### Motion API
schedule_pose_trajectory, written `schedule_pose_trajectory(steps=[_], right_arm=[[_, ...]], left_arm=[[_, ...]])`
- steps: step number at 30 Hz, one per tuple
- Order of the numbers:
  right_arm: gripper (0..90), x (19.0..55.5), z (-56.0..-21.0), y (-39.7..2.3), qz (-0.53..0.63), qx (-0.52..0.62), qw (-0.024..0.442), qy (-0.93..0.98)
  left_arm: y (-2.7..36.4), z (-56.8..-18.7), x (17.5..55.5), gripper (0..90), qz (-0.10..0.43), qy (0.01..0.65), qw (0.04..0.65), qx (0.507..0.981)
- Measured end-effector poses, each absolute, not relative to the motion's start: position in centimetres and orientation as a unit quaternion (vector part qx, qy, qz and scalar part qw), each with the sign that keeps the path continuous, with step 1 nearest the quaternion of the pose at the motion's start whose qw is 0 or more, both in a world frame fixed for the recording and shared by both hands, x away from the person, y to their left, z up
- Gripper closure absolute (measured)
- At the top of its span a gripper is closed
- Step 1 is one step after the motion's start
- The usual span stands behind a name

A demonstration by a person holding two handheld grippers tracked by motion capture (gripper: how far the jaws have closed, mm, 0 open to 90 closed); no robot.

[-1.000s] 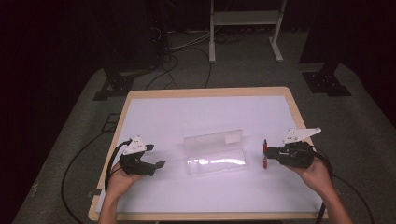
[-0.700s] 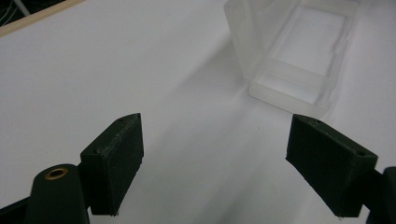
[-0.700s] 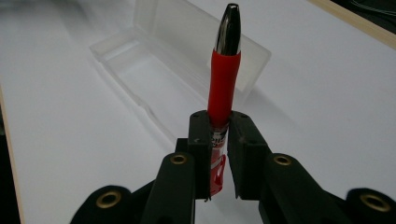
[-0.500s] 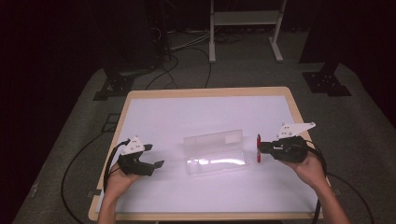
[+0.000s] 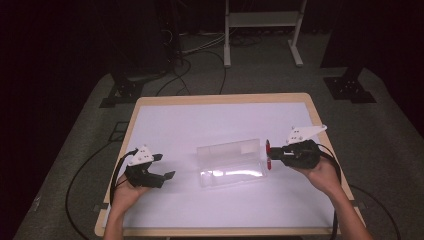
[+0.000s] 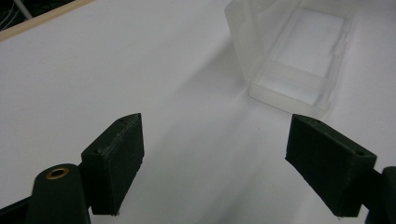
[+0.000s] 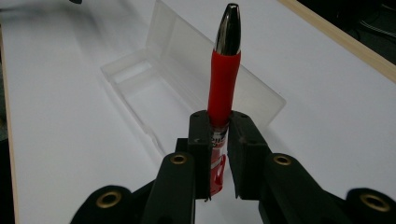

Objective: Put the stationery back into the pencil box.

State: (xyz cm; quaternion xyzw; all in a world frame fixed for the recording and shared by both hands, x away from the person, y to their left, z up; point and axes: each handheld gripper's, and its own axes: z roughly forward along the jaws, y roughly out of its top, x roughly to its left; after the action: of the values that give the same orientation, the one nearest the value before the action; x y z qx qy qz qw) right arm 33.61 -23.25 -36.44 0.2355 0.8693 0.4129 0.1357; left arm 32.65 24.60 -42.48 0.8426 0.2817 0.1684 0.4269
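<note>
Right gripper [image 7: 218, 140] clenches the red pen [image 7: 223, 84] mid-barrel just beside the open clear case [image 5: 231, 163], left gripper [image 6: 215, 158] is released; pen's light, stiff, probably slick, so the rubbery red grip looks the safer hold.

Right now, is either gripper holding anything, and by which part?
Right gripper is shut on the red pen, clamped around its lower barrel near the clip. Left gripper is open, holding nothing.

A lab: dark room, floor cables [image 5: 200, 60], stand bases [image 5: 350, 87].
</note>
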Motion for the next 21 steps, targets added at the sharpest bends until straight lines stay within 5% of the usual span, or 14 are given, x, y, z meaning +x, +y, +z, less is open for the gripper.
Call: schedule_pose_trajectory(steps=[21], right_arm=[[78.9, 34.8, -36.9, -20.4, 0.402, 0.211, 0.120, 0.883]], left_arm=[[24.6, -42.5, 32.7, 18.7, 0.167, 0.283, 0.429, 0.842]])
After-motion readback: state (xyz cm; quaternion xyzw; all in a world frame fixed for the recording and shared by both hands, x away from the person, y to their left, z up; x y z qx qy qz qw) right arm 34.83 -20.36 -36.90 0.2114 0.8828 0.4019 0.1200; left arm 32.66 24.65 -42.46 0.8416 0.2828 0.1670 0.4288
